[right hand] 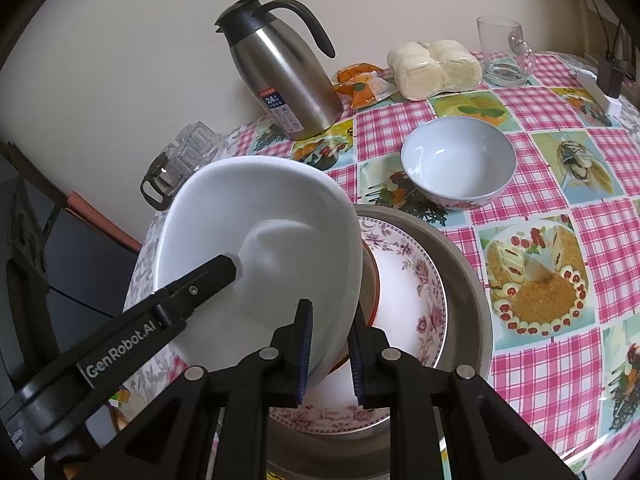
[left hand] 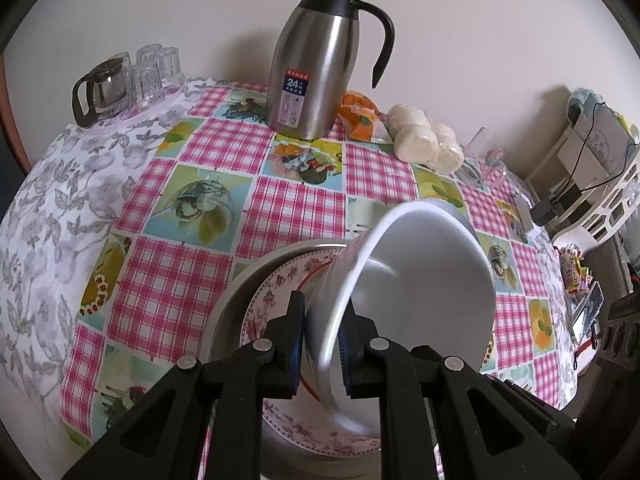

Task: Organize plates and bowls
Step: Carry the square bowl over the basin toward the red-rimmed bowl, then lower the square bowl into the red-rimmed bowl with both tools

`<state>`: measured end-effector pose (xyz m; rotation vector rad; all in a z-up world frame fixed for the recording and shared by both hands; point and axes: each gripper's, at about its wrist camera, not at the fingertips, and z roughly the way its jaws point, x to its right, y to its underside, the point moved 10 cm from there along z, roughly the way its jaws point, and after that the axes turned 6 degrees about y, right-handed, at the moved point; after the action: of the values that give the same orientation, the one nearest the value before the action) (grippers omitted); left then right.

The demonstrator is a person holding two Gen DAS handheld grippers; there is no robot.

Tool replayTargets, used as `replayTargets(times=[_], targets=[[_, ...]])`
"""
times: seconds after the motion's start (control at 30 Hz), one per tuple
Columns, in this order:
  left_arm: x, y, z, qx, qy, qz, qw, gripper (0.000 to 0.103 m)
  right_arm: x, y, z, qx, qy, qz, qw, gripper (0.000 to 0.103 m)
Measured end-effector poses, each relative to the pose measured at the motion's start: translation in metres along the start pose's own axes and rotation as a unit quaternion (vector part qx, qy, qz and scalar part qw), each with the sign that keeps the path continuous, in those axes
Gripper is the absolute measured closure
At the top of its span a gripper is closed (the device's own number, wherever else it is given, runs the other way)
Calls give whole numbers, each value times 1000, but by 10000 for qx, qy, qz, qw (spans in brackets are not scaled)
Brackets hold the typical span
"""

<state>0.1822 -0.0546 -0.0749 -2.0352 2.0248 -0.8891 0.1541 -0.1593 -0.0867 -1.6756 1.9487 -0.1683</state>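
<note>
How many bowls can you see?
2. One white bowl is tilted over the flowery plate, pinched by both grippers. A smaller bowl sits on the tablecloth behind the plate. More could be hidden.

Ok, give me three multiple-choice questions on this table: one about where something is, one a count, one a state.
1. Where does the floral plate lie? A in the metal basin; B on a shelf; C on the floor.
2. How many grippers clamp the white bowl? A none; B one; C two.
3. The smaller bowl on the tablecloth is: A upside down; B upright, empty; C full.
Answers: 1 A, the basin's rim rings the plate. 2 C, left gripper and right gripper both pinch its rim. 3 B, its bare inside shows.
</note>
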Motion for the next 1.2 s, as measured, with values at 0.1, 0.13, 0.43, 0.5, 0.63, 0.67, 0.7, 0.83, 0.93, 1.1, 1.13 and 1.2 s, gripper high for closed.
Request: replayTargets(times=[0.1,0.13,0.43,0.5,0.63,0.67,0.7,0.83,0.93,1.1,1.13,1.2], targets=[[-2,3,2,-85,-24,-32,10000,88,1,0,1,-20,29,-16,10000,83],[-2,4,3,-105,-42,-36,9999,88,1,1,1,-30,24,-12,10000,83],[-2,7,5,-210,-84,-14,9997,85,2,2,2,-67,27,-4,10000,83],[-2,7,3,-195,-81,-10,9998,85,3,1,2,-57,36,6,10000,81],[-2,5,1,-156,-86,2,9998,84,5,-1,-1,7,76,16,10000,79],[-2,5,1,-155,-83,-1,9998,84,6,-1,-1,10,57,33,10000,79],[-3,5,1,-153,-89,1,9998,84,6,-1,-1,8,40,46,10000,79],[-3,4,-3,-90,-95,13,9999,84,6,-1,-2,11,32,52,10000,79],[-3,1,-7,-27,-83,6,10000,84,6,-1,-2,9,29,49,10000,79],[-5,-2,-12,39,-98,-36,9999,84,6,-2,-3,22,23,63,10000,77],[-6,-2,-13,56,-111,-54,9999,84,6,-2,-3,21,27,66,10000,77],[-9,-3,-15,86,-155,-80,9998,81,6,-2,-4,20,34,76,10000,77]])
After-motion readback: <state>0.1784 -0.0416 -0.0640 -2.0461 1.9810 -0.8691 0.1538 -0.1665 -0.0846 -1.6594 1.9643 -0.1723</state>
